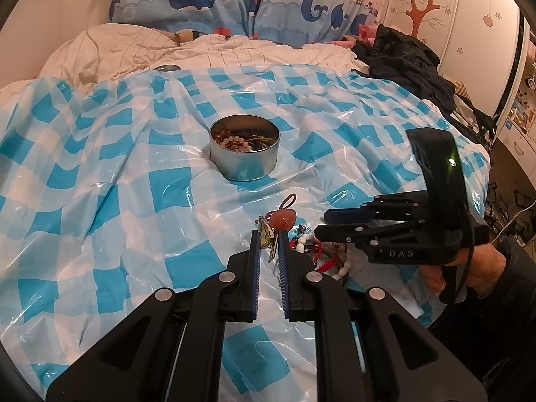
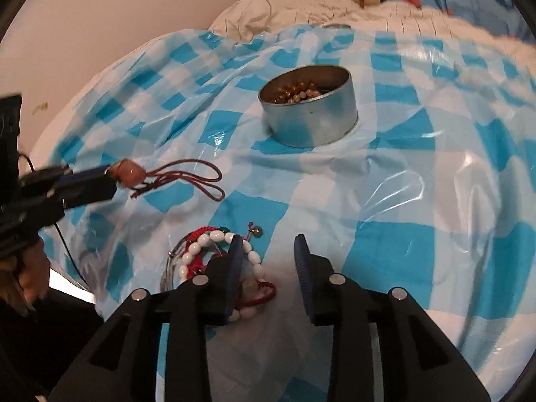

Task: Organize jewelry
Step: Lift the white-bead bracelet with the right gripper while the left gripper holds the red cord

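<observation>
— What has the left claw (image 1: 269, 234) got?
— It's clenched on a reddish-brown pendant (image 1: 282, 221), its cord (image 2: 187, 181) trailing on the checked sheet (image 1: 134, 154).
— And the right claw (image 2: 268, 251)?
— Released, partly spread, over the white-bead bracelet (image 2: 214, 239) pile near the tin (image 2: 311, 114).

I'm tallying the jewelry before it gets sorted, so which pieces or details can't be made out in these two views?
- Left wrist view: the pendant and clasp are partly hidden by the left gripper.
- Right wrist view: part of the white bead bracelet lies under the right gripper; motion blur too.
- Both views: the tin wall hides its lower contents; the beads inside can't be counted.
</observation>
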